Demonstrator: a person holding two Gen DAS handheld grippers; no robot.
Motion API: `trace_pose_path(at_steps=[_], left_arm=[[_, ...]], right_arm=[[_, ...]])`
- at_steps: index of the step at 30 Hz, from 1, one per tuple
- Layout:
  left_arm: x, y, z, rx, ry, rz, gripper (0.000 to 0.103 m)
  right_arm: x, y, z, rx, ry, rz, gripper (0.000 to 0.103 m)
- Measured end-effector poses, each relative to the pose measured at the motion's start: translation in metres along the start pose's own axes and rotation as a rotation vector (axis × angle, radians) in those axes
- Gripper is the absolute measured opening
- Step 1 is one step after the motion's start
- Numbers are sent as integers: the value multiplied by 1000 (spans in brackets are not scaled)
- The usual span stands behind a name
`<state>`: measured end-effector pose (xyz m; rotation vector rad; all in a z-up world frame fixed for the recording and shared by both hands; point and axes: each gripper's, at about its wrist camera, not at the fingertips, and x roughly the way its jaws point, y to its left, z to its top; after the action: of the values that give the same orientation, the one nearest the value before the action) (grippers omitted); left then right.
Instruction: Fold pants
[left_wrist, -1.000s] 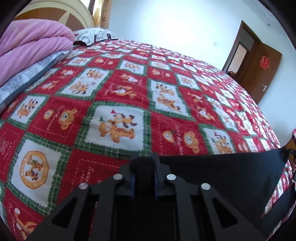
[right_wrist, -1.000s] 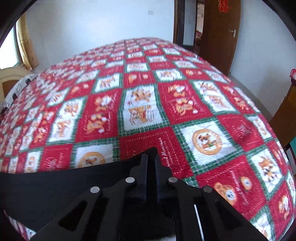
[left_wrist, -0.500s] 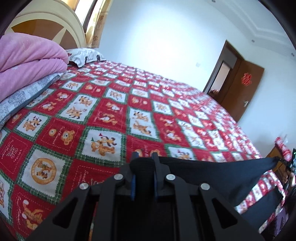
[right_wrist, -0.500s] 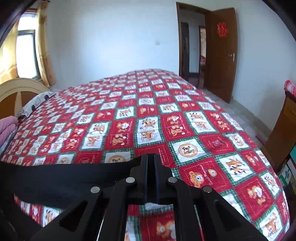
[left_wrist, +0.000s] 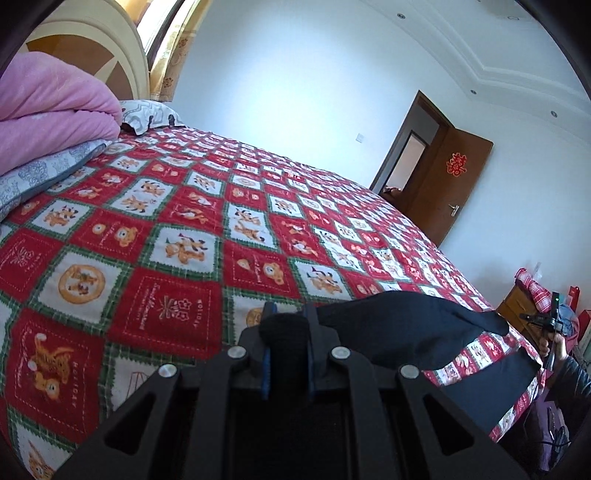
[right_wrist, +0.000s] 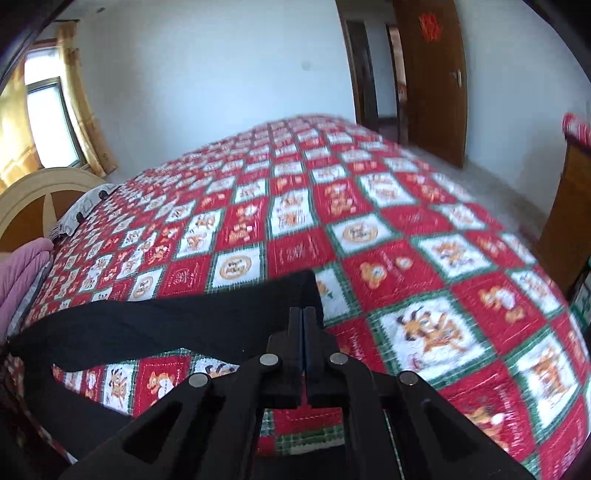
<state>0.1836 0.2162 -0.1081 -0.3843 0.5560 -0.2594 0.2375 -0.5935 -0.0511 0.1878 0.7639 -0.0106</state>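
A: My left view is sharp; daylight enters by the curtained window, upper left, glaring on the white wall.

B: My right view is motion-blurred; fisheye corners go black.

right view bedspread motion-blurred, pink blanket cut off at left edge, pants lower part hidden

Quilted bed under pink blanket

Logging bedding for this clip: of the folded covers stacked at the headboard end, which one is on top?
The pink blanket is on top; the grey patterned cover lies beneath it, directly on the red patchwork bedspread.
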Motion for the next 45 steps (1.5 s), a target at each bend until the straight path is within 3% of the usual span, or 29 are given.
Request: trace_pose_path(at_steps=[2, 3, 5, 8, 11, 17, 21, 27, 33, 39, 45], left_arm=[[0, 0, -1, 0, 0, 2, 14], [0, 0, -2, 0, 0, 4, 14], [1, -1, -3, -1, 3, 9, 14], [4, 2, -5, -4, 9, 17, 14], [7, 5, -6, -8, 16, 20, 14], [11, 4, -5, 5, 21, 28, 14], [5, -1, 5, 34, -1, 34, 14], [-19, 1, 14, 43, -67, 13, 14], [-45, 11, -8, 34, -93, -65, 14], [-64, 19, -47, 38, -58, -121, 14], [-62, 24, -88, 73, 35, -107, 15]], right_arm=[[9, 2, 5, 25, 3, -1, 36], [16, 3, 8, 43, 9, 16, 56], [27, 6, 14, 70, 20, 55, 58], [46, 21, 18, 30, 64, 38, 58], [63, 26, 14, 26, 138, -28, 49], [79, 15, 7, 82, 214, -24, 3], [66, 20, 16, 80, 159, -22, 2], [-3, 22, 39, 66, -37, 31, 2], [-74, -2, 23, 57, -165, 96, 2], [-103, -33, -46, 49, -120, 122, 2], [-108, -58, -107, 77, -29, 108, 2]])
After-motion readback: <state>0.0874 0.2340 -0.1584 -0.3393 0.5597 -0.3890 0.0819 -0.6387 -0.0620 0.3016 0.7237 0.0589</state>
